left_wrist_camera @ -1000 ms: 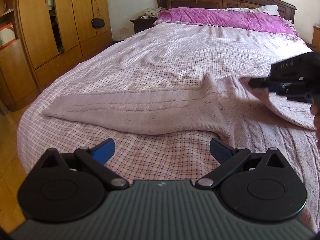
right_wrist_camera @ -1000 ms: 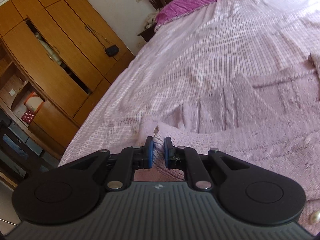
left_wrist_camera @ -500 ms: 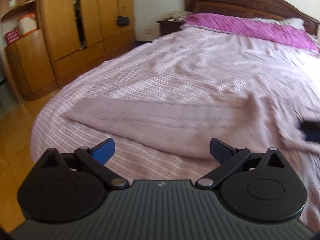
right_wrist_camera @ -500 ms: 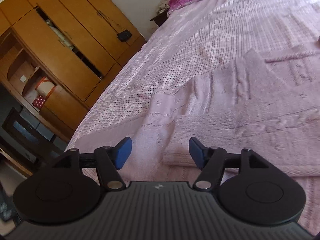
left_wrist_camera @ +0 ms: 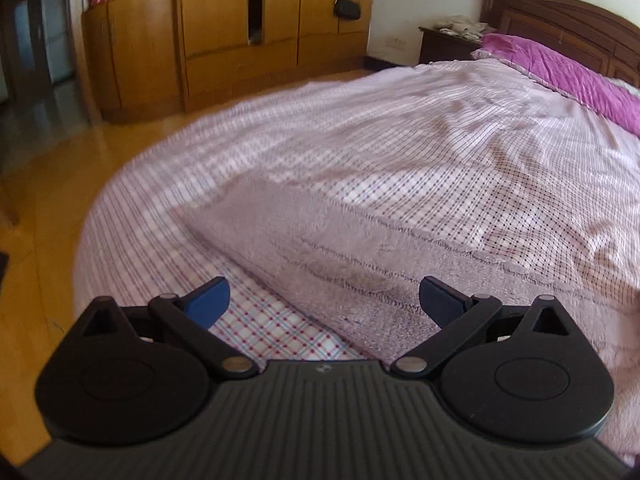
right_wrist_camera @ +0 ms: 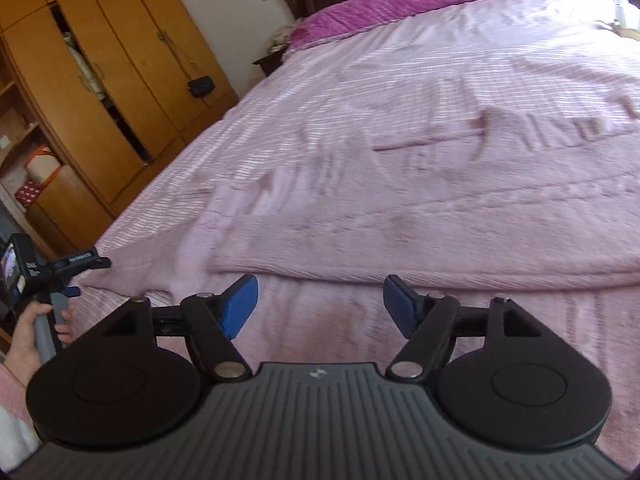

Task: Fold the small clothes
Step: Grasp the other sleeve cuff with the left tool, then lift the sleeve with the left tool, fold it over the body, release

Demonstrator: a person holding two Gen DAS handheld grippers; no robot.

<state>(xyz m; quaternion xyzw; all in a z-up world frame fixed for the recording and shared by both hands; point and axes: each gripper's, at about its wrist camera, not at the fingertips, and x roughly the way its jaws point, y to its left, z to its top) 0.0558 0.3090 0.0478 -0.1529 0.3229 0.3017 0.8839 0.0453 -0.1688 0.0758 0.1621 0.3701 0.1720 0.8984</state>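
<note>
Fingers (left_wrist_camera: pixel 208 301) spread wide, both grippers level above sweater (left_wrist_camera: pixel 320 248).

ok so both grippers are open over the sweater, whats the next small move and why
Probably lower the left gripper onto the outstretched sleeve and close on it, to fold it across the body. That sleeve lies flat on the bed, pointing away from the sweater, while the right side already looks folded over. The right gripper is open and holds nothing.
</note>
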